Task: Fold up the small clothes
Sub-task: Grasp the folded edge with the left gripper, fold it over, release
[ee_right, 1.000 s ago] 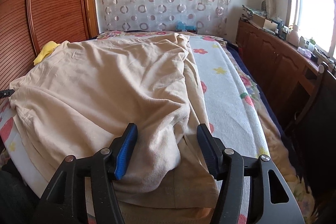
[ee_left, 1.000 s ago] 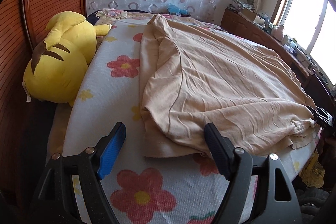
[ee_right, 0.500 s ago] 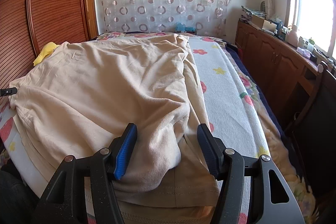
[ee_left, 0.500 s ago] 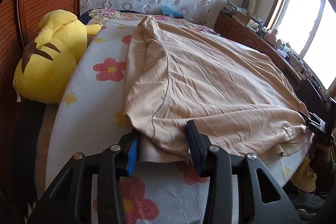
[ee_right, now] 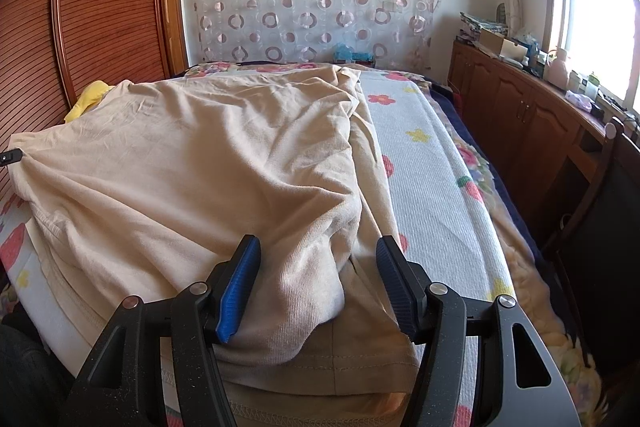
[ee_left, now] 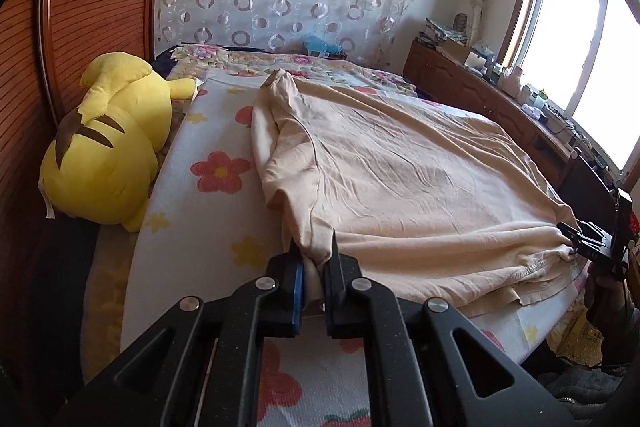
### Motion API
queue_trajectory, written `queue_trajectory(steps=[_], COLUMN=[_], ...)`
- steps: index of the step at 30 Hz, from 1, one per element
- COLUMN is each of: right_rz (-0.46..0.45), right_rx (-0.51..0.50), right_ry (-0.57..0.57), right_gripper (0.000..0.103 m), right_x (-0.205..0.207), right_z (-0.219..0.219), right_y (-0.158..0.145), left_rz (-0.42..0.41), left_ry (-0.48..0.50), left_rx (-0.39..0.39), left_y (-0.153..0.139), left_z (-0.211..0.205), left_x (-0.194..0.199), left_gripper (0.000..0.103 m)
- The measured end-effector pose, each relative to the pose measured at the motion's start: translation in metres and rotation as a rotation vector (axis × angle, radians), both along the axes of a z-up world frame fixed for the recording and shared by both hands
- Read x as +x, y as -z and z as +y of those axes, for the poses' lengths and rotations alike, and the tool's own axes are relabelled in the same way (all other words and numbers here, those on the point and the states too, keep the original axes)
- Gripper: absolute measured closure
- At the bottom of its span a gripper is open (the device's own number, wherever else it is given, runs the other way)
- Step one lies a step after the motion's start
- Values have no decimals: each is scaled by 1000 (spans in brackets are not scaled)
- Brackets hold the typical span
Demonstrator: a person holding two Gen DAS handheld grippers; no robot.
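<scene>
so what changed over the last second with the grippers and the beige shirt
The left gripper has just been closing its jaws and is now pinched on the near corner of the beige shirt. The right gripper stayed open astride a fold, unmoved. The plush toy is unchanged.

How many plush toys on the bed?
1. The yellow plush toy lies at the bed's left edge by the wooden panel, apart from the beige garment. More could be hidden under it.

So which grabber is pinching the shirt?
The left gripper: its jaws just closed on the beige shirt. The right gripper stands open around it.
</scene>
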State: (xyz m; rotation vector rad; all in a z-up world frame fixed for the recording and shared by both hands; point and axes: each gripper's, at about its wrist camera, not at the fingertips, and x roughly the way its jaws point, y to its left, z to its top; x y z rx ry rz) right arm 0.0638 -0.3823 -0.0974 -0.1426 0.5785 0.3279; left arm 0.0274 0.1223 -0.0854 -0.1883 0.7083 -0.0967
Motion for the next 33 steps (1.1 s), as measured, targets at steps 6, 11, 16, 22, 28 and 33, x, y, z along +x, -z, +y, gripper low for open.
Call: queue_trajectory(steps=[6,11,16,22,28,33], right_rz=[-1,-1,19,47,1,-13], right_rx=[1,0,29,56,97,101], right_ry=[0,-3,-8,-3,16,8], right_gripper=[41,41,36,36,36,36], right_x=[0,0,3,6,-4,-10], right_z=[0,0,-3,-7,-24,-29], right_y=[0,0,-3,-13,-35,-43], left_rz=[-14,-91,-175,-216,-185,-174], left_ry=[3,74,207,374,526,605], left_rx=[3,-8,-28,-11,-10,0], left_y=[-4,-36,-81,-111,-114,-115], left_z=[-4,-25,-70,-140,-206,-238], left_x=[3,9,32,58,73,67], left_gripper=[96,96,96,96,96,96])
